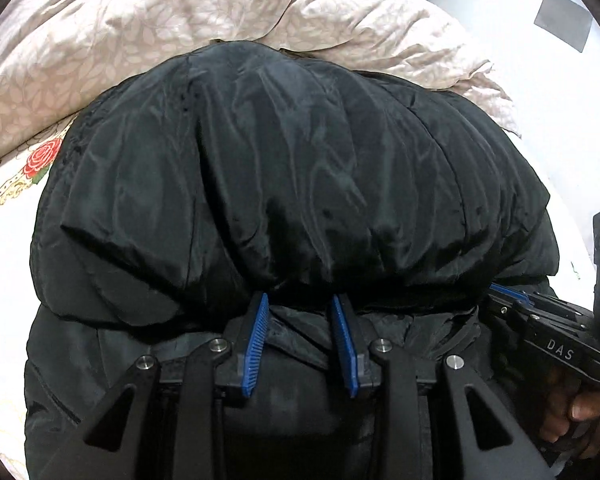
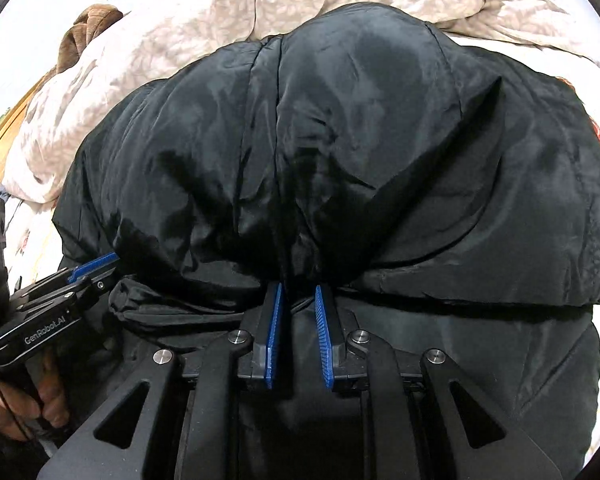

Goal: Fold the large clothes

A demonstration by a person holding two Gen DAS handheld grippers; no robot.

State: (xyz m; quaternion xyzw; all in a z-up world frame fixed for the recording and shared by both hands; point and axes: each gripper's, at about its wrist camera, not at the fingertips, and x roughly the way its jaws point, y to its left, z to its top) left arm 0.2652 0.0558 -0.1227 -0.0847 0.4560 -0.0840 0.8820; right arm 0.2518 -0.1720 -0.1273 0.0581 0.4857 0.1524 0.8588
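Observation:
A big black padded jacket (image 1: 292, 168) lies on the bed, its far part folded over toward me into a puffy bulge; it also fills the right wrist view (image 2: 340, 152). My left gripper (image 1: 300, 300) has its blue pads partly closed on the edge of the folded layer. My right gripper (image 2: 298, 290) has its pads close together, pinching the same folded edge. Each gripper shows in the other's view: the right one at the jacket's right side (image 1: 504, 292), the left one at its left side (image 2: 96, 264).
A crumpled beige quilt (image 1: 180, 20) lies behind the jacket, also in the right wrist view (image 2: 148, 56). A white bedsheet with red roses (image 1: 40, 160) is to the left. A brown garment (image 2: 88, 28) lies on the quilt. A wooden bed edge (image 2: 4, 128) runs at the left.

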